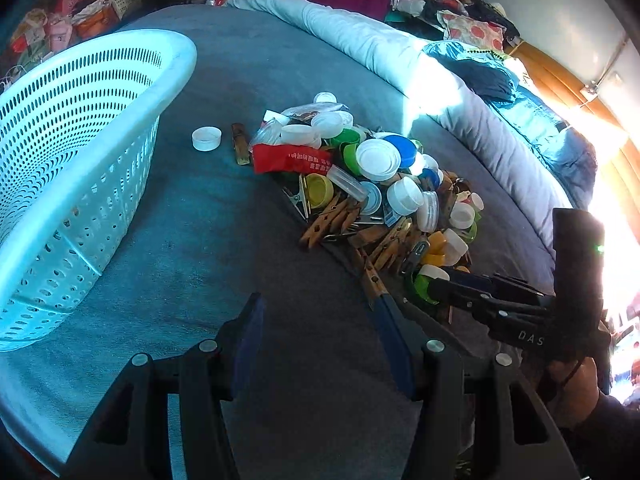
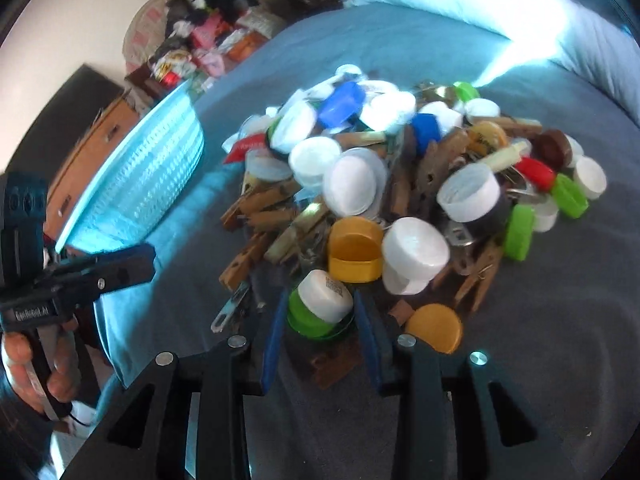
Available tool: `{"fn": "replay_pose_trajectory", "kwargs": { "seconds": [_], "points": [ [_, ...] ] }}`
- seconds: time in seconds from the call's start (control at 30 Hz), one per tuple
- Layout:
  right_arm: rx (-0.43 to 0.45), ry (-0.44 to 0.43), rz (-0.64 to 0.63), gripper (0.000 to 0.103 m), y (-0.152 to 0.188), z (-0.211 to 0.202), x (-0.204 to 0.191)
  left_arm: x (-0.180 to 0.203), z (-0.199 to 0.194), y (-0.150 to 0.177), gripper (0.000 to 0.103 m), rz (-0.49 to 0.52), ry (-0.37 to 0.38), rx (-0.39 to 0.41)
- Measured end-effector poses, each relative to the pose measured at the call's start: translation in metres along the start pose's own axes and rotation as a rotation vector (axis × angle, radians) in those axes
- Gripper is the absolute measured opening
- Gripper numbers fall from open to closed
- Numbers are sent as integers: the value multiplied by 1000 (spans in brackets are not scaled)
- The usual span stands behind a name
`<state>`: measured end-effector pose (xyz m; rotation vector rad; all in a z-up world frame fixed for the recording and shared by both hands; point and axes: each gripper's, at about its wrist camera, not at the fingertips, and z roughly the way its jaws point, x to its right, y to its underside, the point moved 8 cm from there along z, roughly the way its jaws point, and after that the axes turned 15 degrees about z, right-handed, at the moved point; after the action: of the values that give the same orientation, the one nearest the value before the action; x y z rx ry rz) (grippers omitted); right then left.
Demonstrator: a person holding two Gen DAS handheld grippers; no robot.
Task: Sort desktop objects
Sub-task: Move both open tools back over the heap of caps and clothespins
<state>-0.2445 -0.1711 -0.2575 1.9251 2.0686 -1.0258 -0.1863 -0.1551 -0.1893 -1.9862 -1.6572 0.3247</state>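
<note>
A pile of bottle caps, wooden clothespins and wrappers (image 1: 372,184) lies on a grey-blue bedcover; it fills the right wrist view (image 2: 400,200). My right gripper (image 2: 320,312) is open, its blue pads on either side of a green and white cap (image 2: 320,304) at the pile's near edge, not clamped. It also shows in the left wrist view (image 1: 432,284). My left gripper (image 1: 320,312) is open and empty, above bare cover in front of the pile; it also shows in the right wrist view (image 2: 120,264). A light blue perforated basket (image 1: 80,152) stands left.
A lone white cap (image 1: 206,138) and a brown stick (image 1: 240,144) lie apart between basket and pile. A rolled pale quilt (image 1: 400,60) runs along the far side. Clothes and clutter lie beyond the bed. The basket shows in the right wrist view (image 2: 152,176).
</note>
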Motion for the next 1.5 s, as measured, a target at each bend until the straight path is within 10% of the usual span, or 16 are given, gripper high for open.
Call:
{"fn": "replay_pose_trajectory", "kwargs": {
  "seconds": [0.43,0.53,0.6,0.7,0.8,0.9,1.17,1.3,1.43,1.5],
  "points": [
    [106,-136,104,26,-8,-55,0,15,13,-6,58,17,27,10],
    [120,28,25,26,-4,-53,10,18,22,-9,58,11,31,-3],
    [55,-166,213,24,-3,-52,27,22,26,-10,58,8,43,-9],
    [114,-30,203,14,-4,-58,52,28,26,-13,58,19,39,-2],
    [85,-137,306,14,0,-59,67,31,28,-13,58,35,36,-6],
    [127,17,220,14,3,-62,78,27,32,-12,58,19,30,-12],
    [137,99,28,32,4,-53,83,32,42,-13,58,25,37,-3],
    [169,113,1,64,-5,-51,84,40,46,-17,58,35,37,18],
    [160,136,-38,63,-6,-40,75,38,64,-15,56,48,1,-20],
    [141,132,-36,57,-5,-35,76,38,68,-16,34,62,-21,-14]
  ]
}}
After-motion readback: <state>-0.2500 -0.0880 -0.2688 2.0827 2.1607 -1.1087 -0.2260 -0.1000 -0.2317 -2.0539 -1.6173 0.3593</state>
